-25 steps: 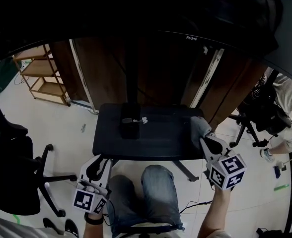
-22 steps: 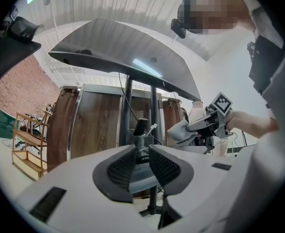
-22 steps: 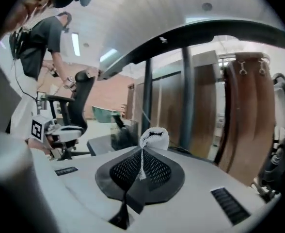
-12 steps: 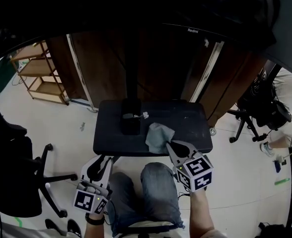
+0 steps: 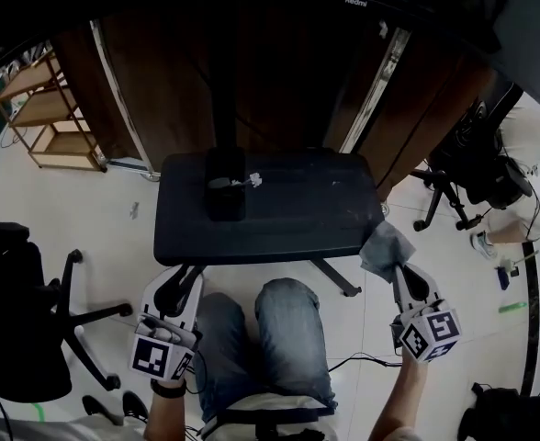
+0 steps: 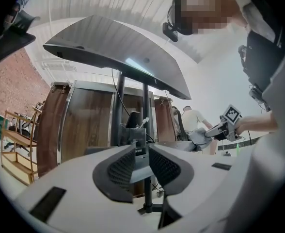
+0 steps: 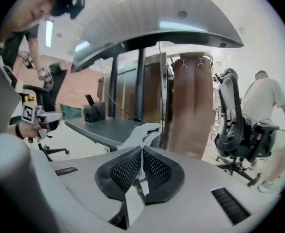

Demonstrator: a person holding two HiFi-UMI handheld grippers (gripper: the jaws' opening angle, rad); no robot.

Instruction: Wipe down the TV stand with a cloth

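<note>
The TV stand's black shelf (image 5: 279, 223) lies in front of me under the dark TV (image 6: 118, 47). A small black box (image 5: 224, 196) with a white bit beside it sits at the shelf's back left. My right gripper (image 5: 399, 272) is shut on a grey cloth (image 5: 386, 248), held in the air just off the shelf's front right corner. The right gripper view shows the cloth (image 7: 141, 132) pinched between the pads, with the shelf (image 7: 101, 127) beyond. My left gripper (image 5: 174, 294) hangs below the shelf's front left edge, its jaws slightly apart and empty (image 6: 141, 154).
A black office chair (image 5: 13, 292) stands at the left and a wooden rack (image 5: 40, 118) at the back left. Brown wood cabinets (image 5: 279, 90) rise behind the stand. Another chair (image 5: 477, 168) and a person (image 5: 536, 173) are at the right. My knees (image 5: 288, 338) are below the shelf.
The right gripper carried the cloth from the shelf's right edge to its middle front, then right again and off the front right corner. The left gripper hardly moved.
</note>
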